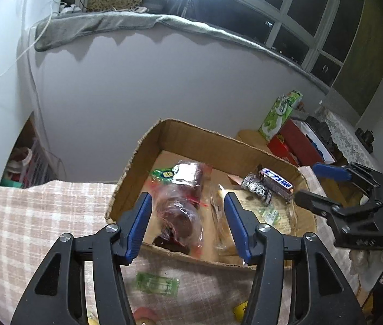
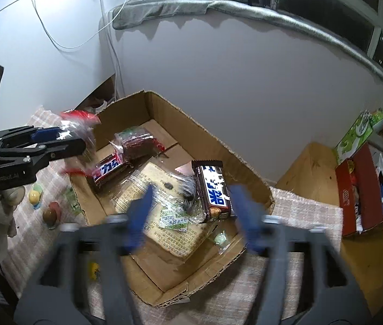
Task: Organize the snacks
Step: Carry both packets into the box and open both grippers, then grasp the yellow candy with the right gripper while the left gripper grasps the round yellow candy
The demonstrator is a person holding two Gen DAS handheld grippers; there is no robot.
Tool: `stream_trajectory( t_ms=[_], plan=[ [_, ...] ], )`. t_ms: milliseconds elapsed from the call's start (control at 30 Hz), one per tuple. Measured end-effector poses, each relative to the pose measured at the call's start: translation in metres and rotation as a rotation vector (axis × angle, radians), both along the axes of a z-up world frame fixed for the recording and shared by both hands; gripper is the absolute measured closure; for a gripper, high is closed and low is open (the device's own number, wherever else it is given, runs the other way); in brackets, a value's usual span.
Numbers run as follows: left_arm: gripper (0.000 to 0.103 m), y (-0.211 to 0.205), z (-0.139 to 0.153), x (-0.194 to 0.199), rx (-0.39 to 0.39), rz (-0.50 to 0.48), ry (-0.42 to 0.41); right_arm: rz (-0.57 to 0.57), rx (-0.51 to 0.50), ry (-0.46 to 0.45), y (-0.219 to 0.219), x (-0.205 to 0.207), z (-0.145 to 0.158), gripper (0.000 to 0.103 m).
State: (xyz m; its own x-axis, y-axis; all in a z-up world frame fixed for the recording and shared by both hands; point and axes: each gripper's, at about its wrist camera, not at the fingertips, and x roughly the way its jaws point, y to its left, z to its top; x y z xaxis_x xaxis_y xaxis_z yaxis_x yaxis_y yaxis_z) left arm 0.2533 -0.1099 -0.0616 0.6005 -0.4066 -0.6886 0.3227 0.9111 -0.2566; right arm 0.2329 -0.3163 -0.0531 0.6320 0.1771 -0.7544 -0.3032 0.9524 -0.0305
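Both jaws stand open over the box [image 1: 148, 146], holding nothing. Left gripper [image 1: 187, 224] hangs by the near wall, with the red bag [image 1: 179, 214] under it, long way pointing far. Right gripper [image 2: 191, 216] is by the bar [image 2: 213, 189].

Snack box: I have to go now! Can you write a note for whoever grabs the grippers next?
Left gripper: jaws open, clear-wrapped dark snack between them over the cardboard box, not pinched.
Right gripper: jaws open above a chocolate bar lying in the box.
Done: a second bar and a flat packet are also in the box.
Left: green sachet and round sweets on the checked cloth outside the box.
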Motion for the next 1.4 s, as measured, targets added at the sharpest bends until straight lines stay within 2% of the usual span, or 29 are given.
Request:
stream_trajectory(
  t_ms=[233,433,767,1200,1400],
  plan=[
    [0.048,0.004,0.006,-0.006,0.001,-0.002,-0.016,0.012,-0.024,-0.021,0.008,-0.008,0.007,0.022],
    [0.048,0.013,0.018,-0.017,-0.009,0.0,-0.037,0.016,-0.005,-0.031,0.01,-0.017,0.015,0.022],
    [0.048,0.058,0.031,-0.058,-0.038,0.044,-0.061,0.063,0.012,-0.07,0.024,-0.06,0.034,0.022],
    [0.048,0.113,0.012,-0.111,-0.052,0.113,-0.034,0.118,0.081,-0.059,0.037,-0.117,0.031,0.022],
    [0.048,0.12,-0.011,-0.125,-0.034,0.111,0.006,0.13,0.118,-0.002,0.043,-0.138,0.006,0.022]
  ],
)
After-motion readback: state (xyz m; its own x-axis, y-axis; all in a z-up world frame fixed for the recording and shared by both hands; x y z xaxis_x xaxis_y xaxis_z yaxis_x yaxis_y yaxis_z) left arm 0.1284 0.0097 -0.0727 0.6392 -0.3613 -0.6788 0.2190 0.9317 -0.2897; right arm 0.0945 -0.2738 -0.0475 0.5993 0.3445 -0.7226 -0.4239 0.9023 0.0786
